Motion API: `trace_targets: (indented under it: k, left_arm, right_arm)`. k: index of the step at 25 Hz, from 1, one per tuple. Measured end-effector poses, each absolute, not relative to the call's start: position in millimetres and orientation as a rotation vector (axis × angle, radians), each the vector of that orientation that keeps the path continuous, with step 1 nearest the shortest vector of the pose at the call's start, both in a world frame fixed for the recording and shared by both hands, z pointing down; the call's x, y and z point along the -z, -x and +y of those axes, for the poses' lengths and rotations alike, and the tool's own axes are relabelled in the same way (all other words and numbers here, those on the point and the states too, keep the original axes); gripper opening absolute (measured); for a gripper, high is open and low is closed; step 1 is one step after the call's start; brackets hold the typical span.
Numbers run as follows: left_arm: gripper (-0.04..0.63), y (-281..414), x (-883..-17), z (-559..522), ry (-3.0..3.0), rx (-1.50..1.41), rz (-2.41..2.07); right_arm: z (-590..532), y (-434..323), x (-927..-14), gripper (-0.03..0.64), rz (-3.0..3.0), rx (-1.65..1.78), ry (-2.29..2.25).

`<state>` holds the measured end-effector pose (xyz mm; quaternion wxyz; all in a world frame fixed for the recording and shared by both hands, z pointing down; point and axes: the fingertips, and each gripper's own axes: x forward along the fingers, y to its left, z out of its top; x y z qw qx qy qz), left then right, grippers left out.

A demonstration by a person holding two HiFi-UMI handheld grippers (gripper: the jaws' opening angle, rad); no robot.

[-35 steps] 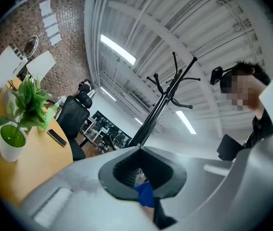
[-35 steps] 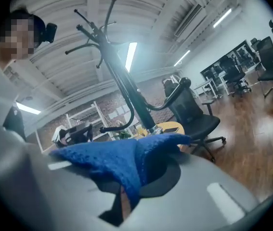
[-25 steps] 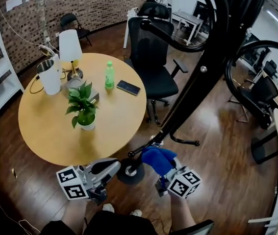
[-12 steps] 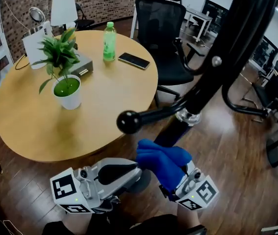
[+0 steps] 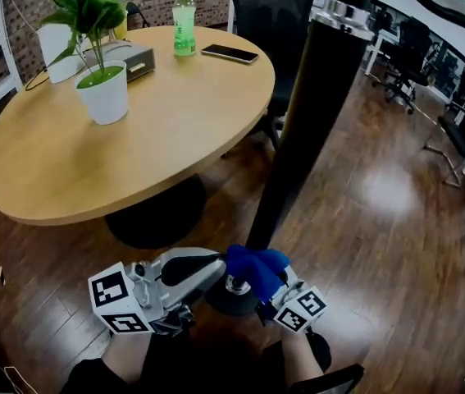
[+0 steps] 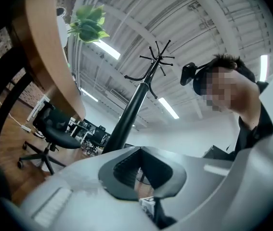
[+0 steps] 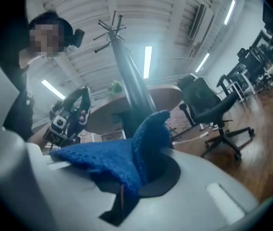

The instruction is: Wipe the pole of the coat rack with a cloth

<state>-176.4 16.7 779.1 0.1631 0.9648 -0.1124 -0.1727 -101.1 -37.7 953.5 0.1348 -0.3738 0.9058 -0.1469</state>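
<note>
At foot of black round coat-rack pole: right gripper jaws clenched on blue knitted cloth, touching pole; left gripper jaws closed, empty. Risk: unbraced rack tips under wiping push

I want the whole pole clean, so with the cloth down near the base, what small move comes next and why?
Probably slide the right gripper up the pole with the blue cloth pressed to it. The cloth sits at the pole's foot, just above the round base, so upward looks like the only stroke left.
</note>
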Motion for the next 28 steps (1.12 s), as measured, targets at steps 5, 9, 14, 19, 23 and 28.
trace_targets:
  k: [5, 9, 14, 19, 23, 28]
  left_arm:
    - [-0.006, 178.3, -795.2, 17.7, -2.728, 0.426, -0.335]
    - [-0.006, 181.5, -803.0, 21.2, -2.719, 0.421, -0.340]
    - [-0.006, 189.6, -804.9, 21.9, -2.718, 0.419, -0.359]
    - [-0.006, 194.3, -803.1, 24.4, -2.719, 0.434, -0.362]
    - [-0.006, 198.9, -799.6, 23.3, -2.722, 0.456, -0.373]
    - [-0.006, 202.3, -787.8, 27.2, -2.744, 0.490, -0.369]
  right_arm:
    - [-39.3, 109.9, -1043.1, 0.021, 2.682, 0.696, 1.141]
    - [-41.3, 110.4, -1105.0, 0.021, 2.704, 0.888, 1.228]
    - [-38.6, 104.7, -1149.6, 0.021, 2.695, 1.040, 1.320]
    - [-36.9, 99.1, -1126.8, 0.021, 2.634, 1.005, 1.344]
    - [-38.5, 91.3, -1024.8, 0.021, 2.590, 0.738, 1.241]
    - [-41.7, 77.7, -832.0, 0.023, 2.560, 0.219, 1.113]
